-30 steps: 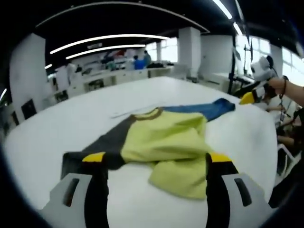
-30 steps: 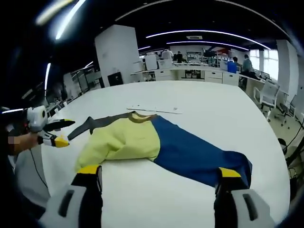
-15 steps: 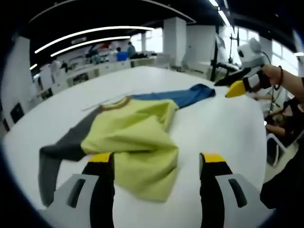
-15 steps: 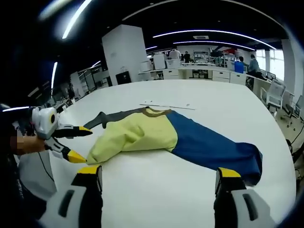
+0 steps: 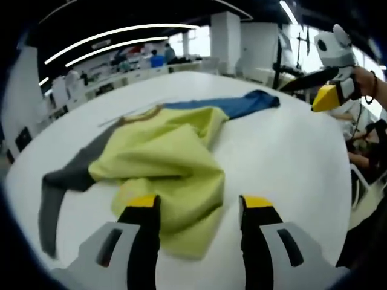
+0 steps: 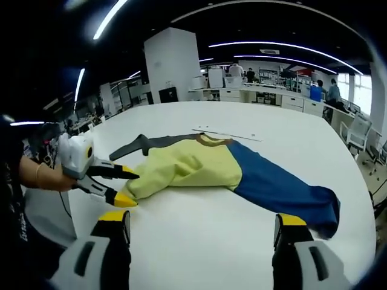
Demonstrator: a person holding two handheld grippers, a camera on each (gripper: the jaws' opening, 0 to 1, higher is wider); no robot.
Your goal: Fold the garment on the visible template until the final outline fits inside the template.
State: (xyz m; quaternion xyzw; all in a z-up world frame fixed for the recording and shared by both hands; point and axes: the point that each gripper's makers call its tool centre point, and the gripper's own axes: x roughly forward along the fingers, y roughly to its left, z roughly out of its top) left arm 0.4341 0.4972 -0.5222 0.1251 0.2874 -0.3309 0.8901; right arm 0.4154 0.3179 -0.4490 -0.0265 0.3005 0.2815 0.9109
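Yellow-blue-grey garment (image 6: 205, 172) rumpled on table (image 6: 199, 235); both tools (image 5: 196, 208) (image 6: 202, 226) open, holding nothing.

White pillar (image 6: 173, 63), desks (image 6: 254, 95), ceiling lights (image 5: 121, 39)

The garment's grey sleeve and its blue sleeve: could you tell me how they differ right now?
The grey sleeve is narrow and lies near the left gripper; the blue sleeve is broad and stretches toward the right gripper. Both lie flat on the white table, joined to the yellow body.

One garment (image 5: 163, 163), two grippers (image 5: 196, 208) (image 6: 202, 222), one white table (image 6: 199, 254).
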